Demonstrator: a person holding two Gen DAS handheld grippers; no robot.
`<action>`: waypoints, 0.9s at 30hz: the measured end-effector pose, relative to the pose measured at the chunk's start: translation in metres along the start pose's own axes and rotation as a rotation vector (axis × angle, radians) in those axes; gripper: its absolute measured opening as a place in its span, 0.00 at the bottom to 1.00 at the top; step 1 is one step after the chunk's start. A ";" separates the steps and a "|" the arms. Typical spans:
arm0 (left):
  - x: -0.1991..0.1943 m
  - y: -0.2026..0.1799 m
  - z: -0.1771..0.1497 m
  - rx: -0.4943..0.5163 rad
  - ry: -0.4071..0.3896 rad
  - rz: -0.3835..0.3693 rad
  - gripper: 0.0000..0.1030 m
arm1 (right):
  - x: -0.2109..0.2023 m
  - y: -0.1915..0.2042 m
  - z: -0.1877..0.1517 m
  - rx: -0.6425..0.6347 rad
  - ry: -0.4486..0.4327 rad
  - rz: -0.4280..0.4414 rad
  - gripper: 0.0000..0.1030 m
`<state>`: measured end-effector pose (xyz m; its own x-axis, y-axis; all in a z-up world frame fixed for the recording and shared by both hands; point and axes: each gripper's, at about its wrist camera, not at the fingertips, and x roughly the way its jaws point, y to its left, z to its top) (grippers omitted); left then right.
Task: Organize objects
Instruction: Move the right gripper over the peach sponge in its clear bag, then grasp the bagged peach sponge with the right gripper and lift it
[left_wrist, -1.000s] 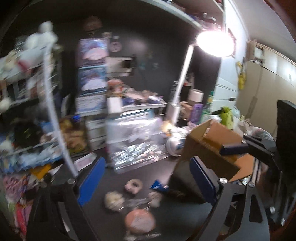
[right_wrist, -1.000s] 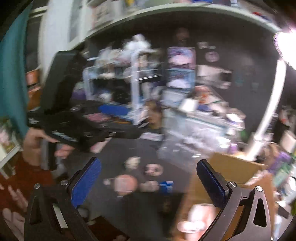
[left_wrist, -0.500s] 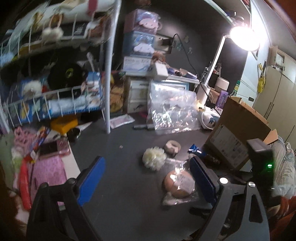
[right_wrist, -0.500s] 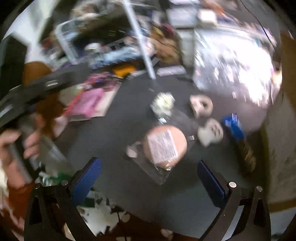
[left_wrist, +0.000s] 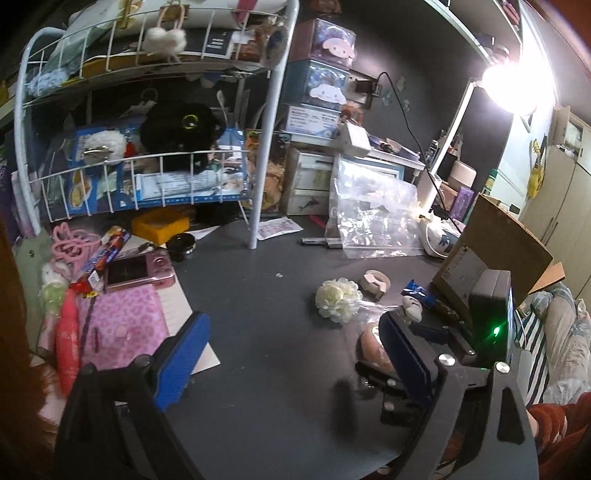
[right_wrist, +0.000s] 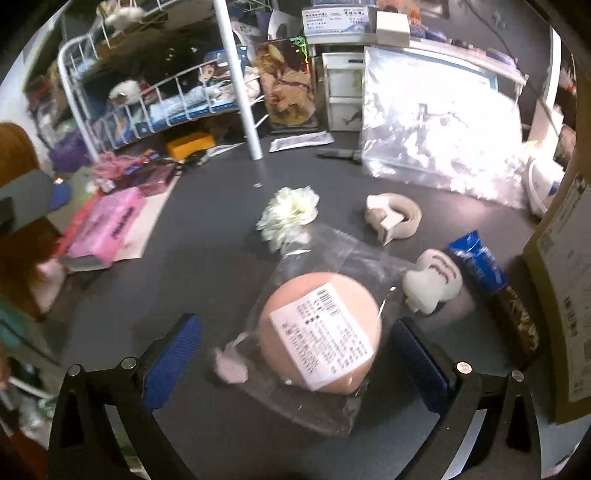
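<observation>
The right gripper (right_wrist: 295, 354) is closing, its blue pads either side of, not touching, the peach round puff in a clear labelled bag (right_wrist: 321, 332). Only the left wrist view shows the left gripper (left_wrist: 291, 362), wide and empty, with the bagged puff behind its right finger.

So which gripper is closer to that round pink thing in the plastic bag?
Right. The right gripper straddles the pink ball, jaws closing, not touching. The left gripper hangs off to its side.

Matt dark table (right_wrist: 207, 266), glossy clear plastic bag (right_wrist: 332, 251), white metal rack (left_wrist: 266, 147)
</observation>
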<state>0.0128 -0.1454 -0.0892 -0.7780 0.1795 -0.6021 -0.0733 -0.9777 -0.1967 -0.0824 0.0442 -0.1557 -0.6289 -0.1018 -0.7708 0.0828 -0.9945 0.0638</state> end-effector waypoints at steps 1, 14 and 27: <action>0.000 0.001 0.000 -0.003 0.000 -0.001 0.89 | 0.001 0.002 0.000 -0.017 -0.001 -0.030 0.85; 0.012 -0.009 0.003 0.011 0.027 -0.067 0.89 | -0.022 -0.010 -0.007 -0.075 -0.032 0.024 0.63; 0.010 -0.056 0.017 0.074 0.074 -0.325 0.78 | -0.094 0.013 0.025 -0.353 -0.144 0.309 0.63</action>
<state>-0.0018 -0.0906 -0.0708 -0.6594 0.4874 -0.5724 -0.3568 -0.8731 -0.3323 -0.0417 0.0407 -0.0672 -0.6320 -0.4182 -0.6524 0.5241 -0.8508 0.0377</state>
